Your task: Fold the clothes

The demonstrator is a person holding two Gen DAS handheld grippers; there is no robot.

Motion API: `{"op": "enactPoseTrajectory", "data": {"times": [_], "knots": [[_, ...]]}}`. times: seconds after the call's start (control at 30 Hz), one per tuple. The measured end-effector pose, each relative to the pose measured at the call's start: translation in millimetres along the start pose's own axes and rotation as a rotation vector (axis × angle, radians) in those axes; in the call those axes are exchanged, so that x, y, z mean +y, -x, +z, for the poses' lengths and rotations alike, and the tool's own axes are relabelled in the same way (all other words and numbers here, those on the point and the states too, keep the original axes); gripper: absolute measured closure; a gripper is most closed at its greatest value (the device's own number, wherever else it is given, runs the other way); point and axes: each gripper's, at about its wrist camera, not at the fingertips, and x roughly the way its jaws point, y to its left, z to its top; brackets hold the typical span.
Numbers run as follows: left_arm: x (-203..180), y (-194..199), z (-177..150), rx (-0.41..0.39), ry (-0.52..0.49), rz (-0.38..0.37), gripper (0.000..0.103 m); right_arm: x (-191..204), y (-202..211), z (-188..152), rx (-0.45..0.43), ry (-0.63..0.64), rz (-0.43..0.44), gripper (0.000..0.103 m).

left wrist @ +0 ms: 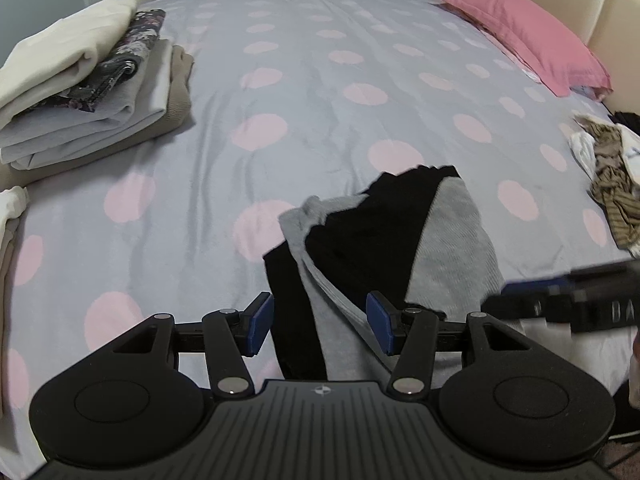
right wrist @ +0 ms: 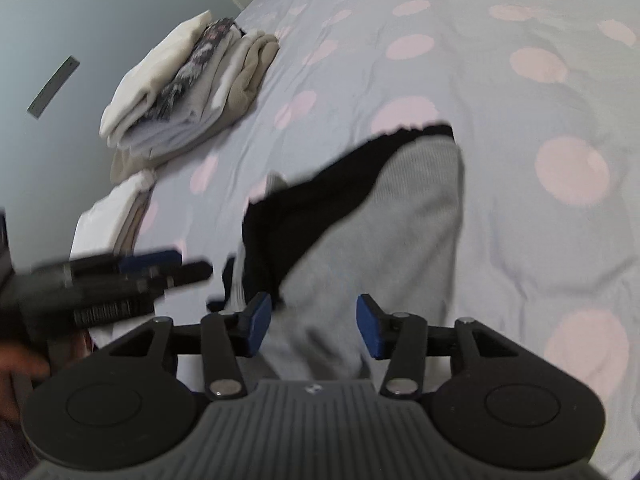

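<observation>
While both grippers hung over the near edge of the bed, the left gripper (left wrist: pixel 320 322) had its jaws apart with nothing pinched, and the right gripper (right wrist: pixel 314 326) likewise stood with jaws apart, pads clear of the cloth. Beneath them lay the grey and black garment (left wrist: pixel 400 248), partly folded on the dotted bedspread (left wrist: pixel 304 80). Farther off to the left sat a stack of folded clothes (left wrist: pixel 92 92); a crumpled heap (left wrist: pixel 608 176) lay at the right, a pink pillow (left wrist: pixel 528 36) beyond.
</observation>
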Motion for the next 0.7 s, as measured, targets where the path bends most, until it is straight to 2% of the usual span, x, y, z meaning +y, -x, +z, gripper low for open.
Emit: {"op": "enactPoseTrajectory", "data": {"times": [0.1,0.13,0.2,0.27,0.43,0.57,0.7], "knots": [[-1.8,3.6,-4.2,-0.002,0.006,0.001,0.054,-2.2,1.2,-20.9,0.001,0.020,-0.005,0.052],[-1.3,5.0,-6.2,-0.003,0.015,0.002,0.053,-2.0,1.8,-27.2,-0.007,0.028,-0.007,0.056],[-0.2,6.7,-10.9,-0.003,0.038,-0.004,0.053,2.2,1.0,-37.2,-0.021,0.053,0.006,0.067],[1.2,7.9,-14.6,0.000,0.057,-0.014,0.053,10.7,0.2,-44.0,-0.032,0.086,0.014,0.088],[5.9,12.5,-20.0,-0.005,0.097,-0.025,0.053,48.0,-1.6,-59.3,-0.048,0.227,0.050,0.093],[10.5,14.3,-22.2,-0.004,0.134,-0.051,0.051,78.3,-11.3,-80.1,-0.015,0.356,0.089,0.094],[9.6,13.9,-24.4,0.003,0.138,-0.063,0.048,99.0,-31.0,-99.3,0.011,0.493,0.041,0.092]]}}
